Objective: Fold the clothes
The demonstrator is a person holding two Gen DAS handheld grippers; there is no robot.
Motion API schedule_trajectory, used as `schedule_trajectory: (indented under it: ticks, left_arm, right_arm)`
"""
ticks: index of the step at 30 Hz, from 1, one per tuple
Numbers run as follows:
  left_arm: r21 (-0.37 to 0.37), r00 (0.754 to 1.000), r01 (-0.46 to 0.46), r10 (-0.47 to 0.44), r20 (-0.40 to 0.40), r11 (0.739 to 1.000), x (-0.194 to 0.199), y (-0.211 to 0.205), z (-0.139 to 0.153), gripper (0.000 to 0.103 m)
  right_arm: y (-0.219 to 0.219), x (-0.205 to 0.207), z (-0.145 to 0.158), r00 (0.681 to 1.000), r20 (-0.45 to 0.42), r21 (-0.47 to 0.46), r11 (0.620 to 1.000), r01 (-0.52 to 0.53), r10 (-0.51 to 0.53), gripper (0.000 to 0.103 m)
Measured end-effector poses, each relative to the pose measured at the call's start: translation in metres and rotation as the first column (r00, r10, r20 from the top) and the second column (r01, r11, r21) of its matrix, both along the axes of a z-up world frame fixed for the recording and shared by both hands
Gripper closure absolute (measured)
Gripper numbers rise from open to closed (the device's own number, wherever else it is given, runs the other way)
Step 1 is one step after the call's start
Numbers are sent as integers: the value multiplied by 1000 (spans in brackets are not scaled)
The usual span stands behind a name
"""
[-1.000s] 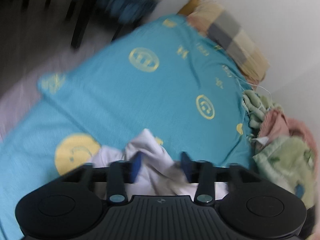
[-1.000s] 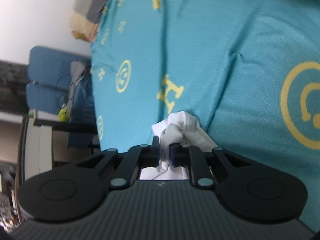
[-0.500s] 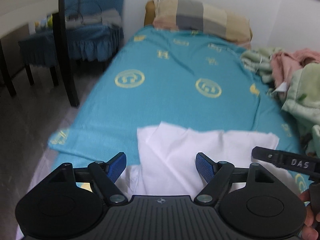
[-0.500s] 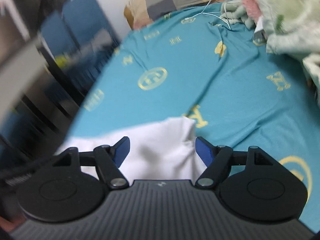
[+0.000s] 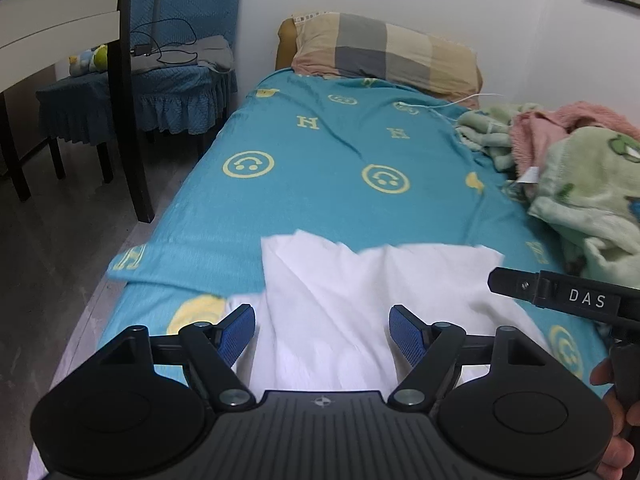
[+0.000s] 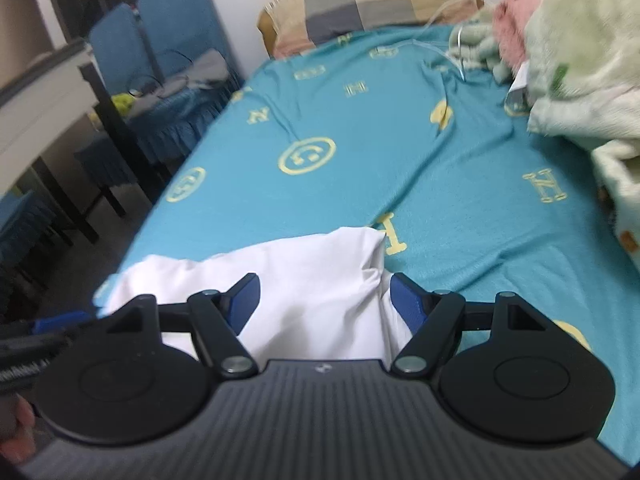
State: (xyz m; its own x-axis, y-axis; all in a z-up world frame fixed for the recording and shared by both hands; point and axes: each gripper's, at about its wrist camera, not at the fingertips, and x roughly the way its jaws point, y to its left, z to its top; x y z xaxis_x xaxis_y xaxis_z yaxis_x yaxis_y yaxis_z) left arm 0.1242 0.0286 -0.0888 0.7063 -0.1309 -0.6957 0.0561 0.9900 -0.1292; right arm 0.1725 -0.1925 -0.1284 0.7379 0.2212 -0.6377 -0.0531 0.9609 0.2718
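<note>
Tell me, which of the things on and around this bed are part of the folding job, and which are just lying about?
Part of the job:
white garment
left gripper, open above it
right gripper, open above it

Just lying about:
plaid pillow
green blanket
pink cloth
white cable
blue chair

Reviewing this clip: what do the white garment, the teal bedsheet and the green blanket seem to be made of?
White garment: thin, matte woven or knit cloth, probably cotton; it falls in soft creases.
Teal bedsheet: smooth, flat fabric with printed yellow smileys and letters; fine ridges suggest a knit.
Green blanket: plush fleece by the look of it, with a fuzzy, thick nap.
</note>
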Motion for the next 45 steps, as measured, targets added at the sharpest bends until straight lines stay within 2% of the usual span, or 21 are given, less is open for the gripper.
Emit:
schedule_trajectory:
  ticks: [4, 10, 28, 31, 33, 35, 37, 39, 41, 43, 45]
  left_arm:
    - [30, 1000, -3, 2, 10, 1000, -28, -3, 10, 26]
    - [37, 1000, -4, 4, -24, 999, -49, -3, 10, 26]
    - [27, 985, -17, 21, -174, 1000, -29, -1, -13, 24]
    - [-14, 981, -26, 23, -193, 1000, -26, 4, -13, 23]
    - [-80, 976, -53, 35, -214, 995, -24, 12, -10, 23]
    - [-166, 968, -91, 48, -245, 982, -26, 21, -5, 23]
    - [-266, 961, -121, 46, -272, 956, -33, 28, 1, 20]
    - [-395, 952, -123, -4, -306, 911, -39, 30, -3, 18]
    - [-510, 942, -131, -55, -332, 850, -46, 33, -7, 16]
    - [-543, 927, -168, -56, -371, 823, -47, 31, -21, 15]
    - [-533, 909, -227, -19, -416, 815, -43, 33, -35, 15]
  right_arm:
    - [8, -35, 17, 999, 30, -39, 999, -38, 39, 29]
    - [12, -70, 24, 997, 15, -71, 995, -73, 74, 29]
    - [33, -47, -13, 986, -111, -107, 984, -140, 128, 29]
    - [32, -45, -15, 985, -122, -94, 986, -137, 125, 29]
    - [30, -45, -14, 985, -125, -84, 988, -133, 122, 29]
    - [28, -45, -14, 985, -129, -66, 990, -126, 117, 30]
    - [26, -45, -13, 985, -133, -52, 991, -120, 112, 30]
    - [24, -45, -13, 985, -136, -44, 992, -115, 108, 30]
    - [22, -45, -13, 985, -141, -28, 994, -108, 103, 30]
    - [18, -44, -14, 985, -152, -5, 996, -89, 87, 30]
    - [13, -42, -15, 984, -163, 35, 997, -69, 74, 30]
